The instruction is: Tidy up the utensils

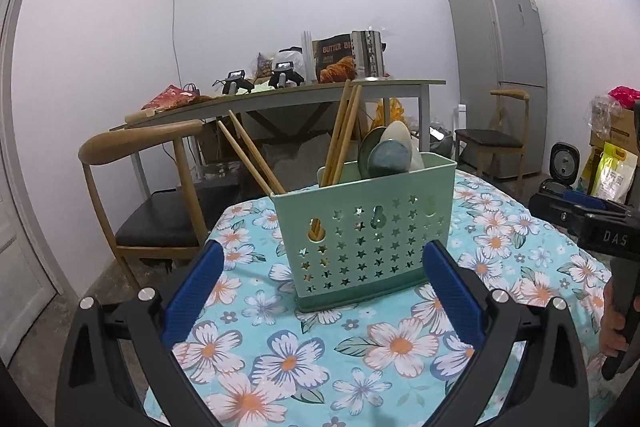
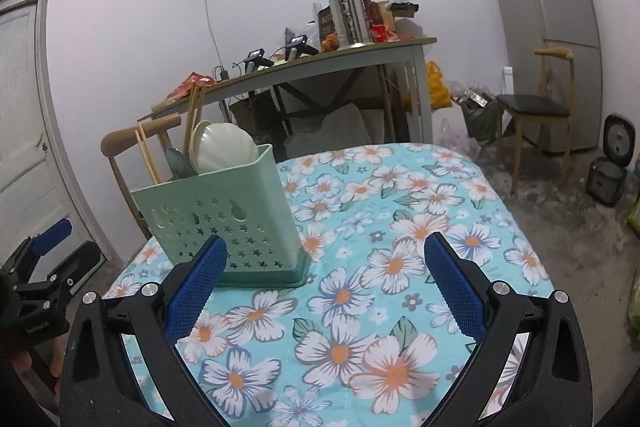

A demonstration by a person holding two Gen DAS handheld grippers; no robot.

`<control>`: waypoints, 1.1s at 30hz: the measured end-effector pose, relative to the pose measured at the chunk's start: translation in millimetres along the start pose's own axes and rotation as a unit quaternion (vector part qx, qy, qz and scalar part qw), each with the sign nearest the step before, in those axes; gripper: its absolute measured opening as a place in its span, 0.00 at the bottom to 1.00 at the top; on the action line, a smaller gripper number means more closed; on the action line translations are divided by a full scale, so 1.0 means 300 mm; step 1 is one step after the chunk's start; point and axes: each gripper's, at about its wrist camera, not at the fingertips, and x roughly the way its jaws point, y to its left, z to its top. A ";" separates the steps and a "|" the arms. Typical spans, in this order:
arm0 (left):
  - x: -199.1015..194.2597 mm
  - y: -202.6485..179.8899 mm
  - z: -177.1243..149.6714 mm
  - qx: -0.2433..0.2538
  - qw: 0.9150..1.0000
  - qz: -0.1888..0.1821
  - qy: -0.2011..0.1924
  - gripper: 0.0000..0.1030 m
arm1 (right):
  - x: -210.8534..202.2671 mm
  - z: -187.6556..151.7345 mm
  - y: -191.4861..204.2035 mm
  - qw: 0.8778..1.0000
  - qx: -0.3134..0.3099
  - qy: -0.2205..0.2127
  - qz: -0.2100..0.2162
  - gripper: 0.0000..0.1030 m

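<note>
Standing on the floral-clothed counter (image 1: 500, 267), green utensil caddy (image 1: 368, 235) holds chopsticks (image 1: 340, 135) and spoons (image 1: 390, 155); left claw (image 1: 322, 259) and right claw (image 2: 326, 253) both spread, empty.

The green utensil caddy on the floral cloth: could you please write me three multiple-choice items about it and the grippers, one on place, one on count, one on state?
1. Where does the utensil caddy stand?
A. On the floral tablecloth
B. On the wooden chair
C. On the floor

2. How many chopsticks stick out of the caddy?
A. One
B. Four
C. Eight

3. How do the jaws of the left gripper and the right gripper stand?
A. Both open and empty
B. Both shut on chopsticks
C. Left shut on a spoon, right open

Answers: 1 A, its base rests on the flowered cloth. 2 B, two lean left and two stand nearer the spoons. 3 A, the blue pads are wide apart with nothing between them.
</note>
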 end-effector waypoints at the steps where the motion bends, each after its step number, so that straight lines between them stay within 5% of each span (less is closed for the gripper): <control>1: 0.002 0.002 0.000 -0.001 1.000 -0.001 0.002 0.95 | 0.002 -0.001 0.005 1.000 -0.005 0.002 -0.003 0.92; 33: -0.010 0.029 0.011 -0.027 1.000 -0.001 -0.001 0.95 | 0.006 -0.032 0.103 0.996 -0.083 0.007 -0.021 0.92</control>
